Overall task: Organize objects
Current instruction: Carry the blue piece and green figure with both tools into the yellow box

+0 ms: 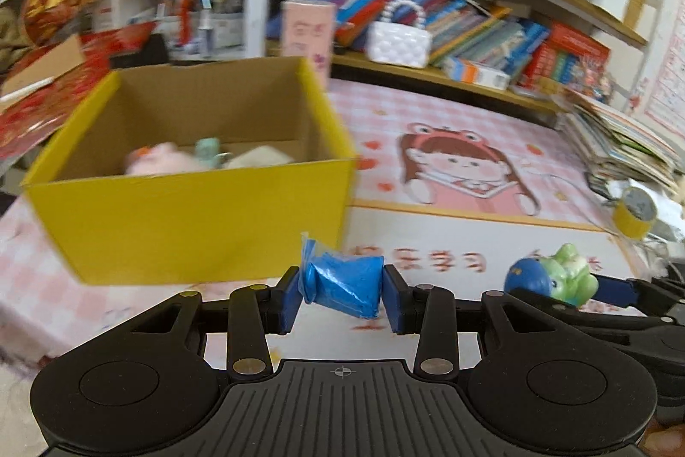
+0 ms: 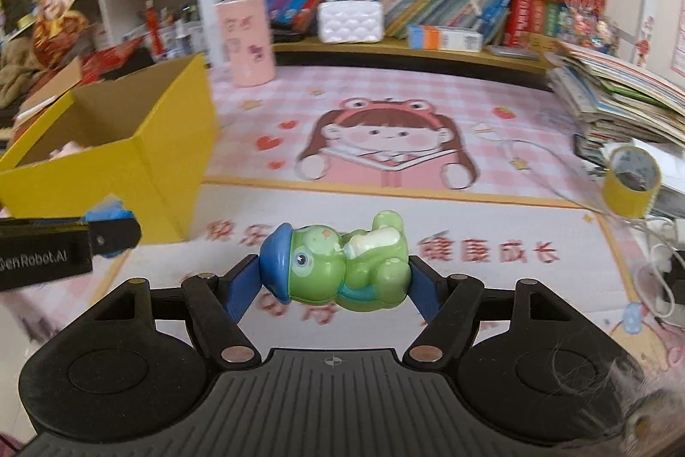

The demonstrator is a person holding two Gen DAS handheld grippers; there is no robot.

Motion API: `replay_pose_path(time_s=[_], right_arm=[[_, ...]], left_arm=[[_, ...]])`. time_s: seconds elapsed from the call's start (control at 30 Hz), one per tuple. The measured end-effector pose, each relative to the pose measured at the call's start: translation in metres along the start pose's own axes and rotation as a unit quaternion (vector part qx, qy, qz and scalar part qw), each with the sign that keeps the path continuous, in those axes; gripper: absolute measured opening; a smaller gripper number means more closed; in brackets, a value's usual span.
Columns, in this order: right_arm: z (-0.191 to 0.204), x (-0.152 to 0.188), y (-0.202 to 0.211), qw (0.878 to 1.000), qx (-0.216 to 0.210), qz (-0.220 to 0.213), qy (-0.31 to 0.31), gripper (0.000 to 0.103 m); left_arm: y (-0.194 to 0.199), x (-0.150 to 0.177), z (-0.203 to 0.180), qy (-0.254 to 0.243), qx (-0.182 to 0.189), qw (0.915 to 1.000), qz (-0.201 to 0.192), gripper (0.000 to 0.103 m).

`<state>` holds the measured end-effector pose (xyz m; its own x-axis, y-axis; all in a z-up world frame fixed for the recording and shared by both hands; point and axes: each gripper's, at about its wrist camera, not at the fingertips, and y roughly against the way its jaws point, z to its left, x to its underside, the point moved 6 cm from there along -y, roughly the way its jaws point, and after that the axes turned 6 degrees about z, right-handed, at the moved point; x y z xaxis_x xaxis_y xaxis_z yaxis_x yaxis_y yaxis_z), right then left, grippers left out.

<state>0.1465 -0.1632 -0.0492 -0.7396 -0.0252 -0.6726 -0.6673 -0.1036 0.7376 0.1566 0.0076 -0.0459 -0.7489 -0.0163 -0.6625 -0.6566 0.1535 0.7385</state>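
Note:
My left gripper (image 1: 342, 296) is shut on a blue clay lump in a plastic bag (image 1: 342, 283), held just in front of the open yellow cardboard box (image 1: 188, 217). Inside the box lie a pink plush (image 1: 160, 159), a small teal item (image 1: 208, 150) and a pale item (image 1: 259, 157). My right gripper (image 2: 336, 279) is shut on a green frog toy with a blue cap (image 2: 338, 264), held sideways above the mat. The frog (image 1: 561, 277) also shows at the right in the left wrist view. The left gripper (image 2: 102, 236) and the box (image 2: 107, 161) show at the left in the right wrist view.
A pink cartoon mat (image 2: 385, 140) covers the table. A yellow tape roll (image 2: 631, 180) and a stack of books (image 2: 616, 97) are at the right. A pink cylinder (image 2: 248, 39) stands at the back. Bookshelves with a white handbag (image 2: 349, 20) are behind.

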Motion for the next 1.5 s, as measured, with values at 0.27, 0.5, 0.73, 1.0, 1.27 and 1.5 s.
replay_pose_path(time_s=[0.27, 0.5, 0.73, 1.0, 1.27, 1.5], right_arm=[[0.049, 0.008, 0.004, 0.999, -0.027, 0.002, 0.043, 0.069], [0.081, 0.012, 0.010, 0.998, -0.042, -0.006, 0.052, 0.069], [0.117, 0.018, 0.014, 0.997, -0.058, -0.018, 0.057, 0.069], [0.153, 0.021, 0.017, 0.994, -0.071, -0.016, 0.077, 0.069], [0.163, 0.023, 0.019, 0.994, -0.063, -0.014, 0.088, 0.069], [0.165, -0.007, 0.020, 0.992, -0.062, -0.055, 0.097, 0.069]], left_arm=[[0.021, 0.022, 0.042, 0.031, -0.024, 0.9992, 0.000, 0.038], [0.039, 0.031, 0.072, 0.038, -0.039, 0.9984, -0.015, 0.038], [0.058, 0.041, 0.102, 0.040, -0.052, 0.9975, -0.026, 0.038], [0.074, 0.046, 0.127, 0.042, -0.056, 0.9968, -0.038, 0.038], [0.076, 0.038, 0.134, 0.049, -0.047, 0.9965, -0.050, 0.038], [0.077, 0.005, 0.142, 0.060, -0.052, 0.9932, -0.086, 0.038]])
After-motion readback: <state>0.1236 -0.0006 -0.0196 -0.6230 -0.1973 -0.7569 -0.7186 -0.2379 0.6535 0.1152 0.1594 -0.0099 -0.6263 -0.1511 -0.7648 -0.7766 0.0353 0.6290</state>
